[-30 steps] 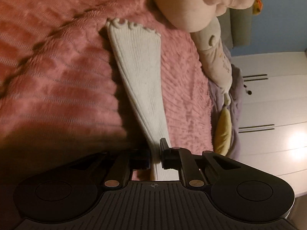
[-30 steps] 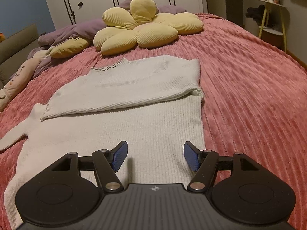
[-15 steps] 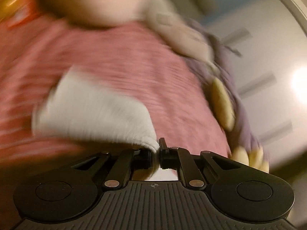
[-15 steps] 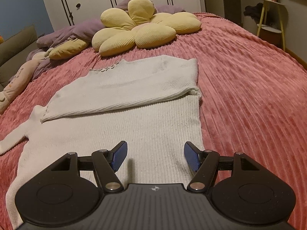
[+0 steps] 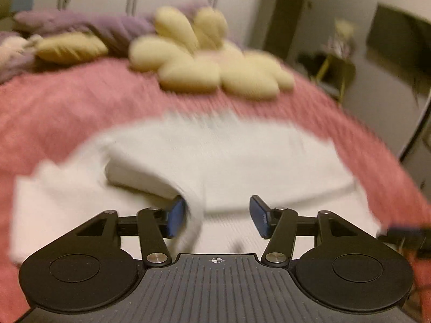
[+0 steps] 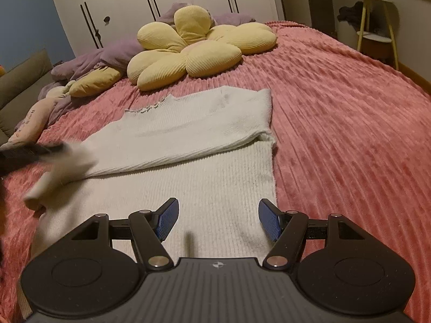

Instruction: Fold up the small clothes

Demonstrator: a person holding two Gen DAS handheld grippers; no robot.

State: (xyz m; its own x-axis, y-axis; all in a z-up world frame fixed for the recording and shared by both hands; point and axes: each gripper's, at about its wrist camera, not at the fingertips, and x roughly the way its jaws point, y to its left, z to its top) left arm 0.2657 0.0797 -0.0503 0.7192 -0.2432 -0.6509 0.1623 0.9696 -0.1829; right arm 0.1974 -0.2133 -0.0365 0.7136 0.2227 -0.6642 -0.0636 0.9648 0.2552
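On the pink ribbed bedspread [image 6: 336, 113] lies the white knit sweater [image 6: 210, 172], flat, with one sleeve already folded across its chest. The left claw [image 5: 217, 216] has just been opening over the sweater's body; the other sleeve [image 5: 150, 180] drapes against its left pad, and the right pad stands clear of the cloth, so the grip is let go, though the blur makes the contact hard to judge. The right claw [image 6: 218, 222] hovers wide over the lower body of the sweater, holding nothing.

The likely trouble is the loosed sleeve: it looks bunched and could land crooked or slide back off the body, leaving an uneven fold. Knit may also snag on the left pad as it draws away and drag the sleeve along. The two claws are close, the left one showing at the edge of the right view, so a reach across could make them knock.

Beyond the neckline sits a yellow flower-shaped cushion [image 6: 194, 45], near but not touching, with purple bedding [image 6: 107, 56] behind; neither blocks the fold.
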